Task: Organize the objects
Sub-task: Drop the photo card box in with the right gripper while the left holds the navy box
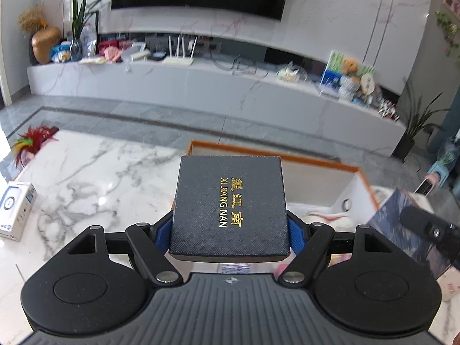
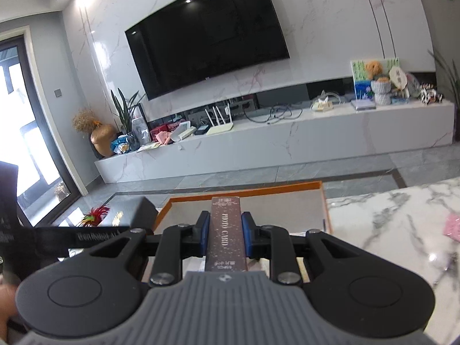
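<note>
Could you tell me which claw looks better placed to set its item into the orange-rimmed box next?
Probably the left claw: its dark box already hangs over the orange-rimmed box. The right claw, holding the photo card pack, seems nearer the rim.

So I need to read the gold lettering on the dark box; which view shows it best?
The left wrist view: the dark box faces the camera, lid lettering legible. The right wrist view shows only its blurred corner at left.

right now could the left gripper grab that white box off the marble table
Probably not yet: the left gripper is shut on the dark blue box, so its fingers are occupied. The white box sits far off to its left on the marble table, nothing blocking the path.
</note>
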The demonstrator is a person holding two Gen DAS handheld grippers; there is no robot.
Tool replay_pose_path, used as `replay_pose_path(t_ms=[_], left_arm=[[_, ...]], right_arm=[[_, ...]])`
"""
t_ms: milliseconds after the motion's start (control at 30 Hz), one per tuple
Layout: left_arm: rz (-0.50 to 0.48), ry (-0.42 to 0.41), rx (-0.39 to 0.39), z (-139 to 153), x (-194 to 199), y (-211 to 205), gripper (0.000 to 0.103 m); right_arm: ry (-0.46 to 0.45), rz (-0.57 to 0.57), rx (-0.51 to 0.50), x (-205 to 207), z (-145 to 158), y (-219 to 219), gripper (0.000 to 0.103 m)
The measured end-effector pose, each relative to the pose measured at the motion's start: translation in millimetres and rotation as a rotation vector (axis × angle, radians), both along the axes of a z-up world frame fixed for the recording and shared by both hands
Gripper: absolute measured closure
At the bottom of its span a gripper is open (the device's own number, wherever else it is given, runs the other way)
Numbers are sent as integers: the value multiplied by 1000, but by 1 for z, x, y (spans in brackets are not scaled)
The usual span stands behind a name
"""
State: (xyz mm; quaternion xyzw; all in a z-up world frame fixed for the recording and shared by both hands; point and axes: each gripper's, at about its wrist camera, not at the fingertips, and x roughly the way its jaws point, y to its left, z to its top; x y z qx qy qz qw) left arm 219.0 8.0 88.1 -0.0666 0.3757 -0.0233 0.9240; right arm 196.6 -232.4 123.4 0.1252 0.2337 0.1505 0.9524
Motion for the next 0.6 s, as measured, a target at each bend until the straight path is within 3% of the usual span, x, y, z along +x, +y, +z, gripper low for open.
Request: replay_pose_path(t_ms=[233, 433, 600], left_arm=[[0, 84, 3, -35, 32, -7, 15], [-10, 121, 12, -55, 45, -19, 15], [5, 125, 70, -60, 48, -27, 15]], right_arm=[[104, 18, -3, 42, -34, 16, 79], [120, 18, 25, 55, -46, 19, 79], [149, -11, 45, 67, -60, 18, 79]])
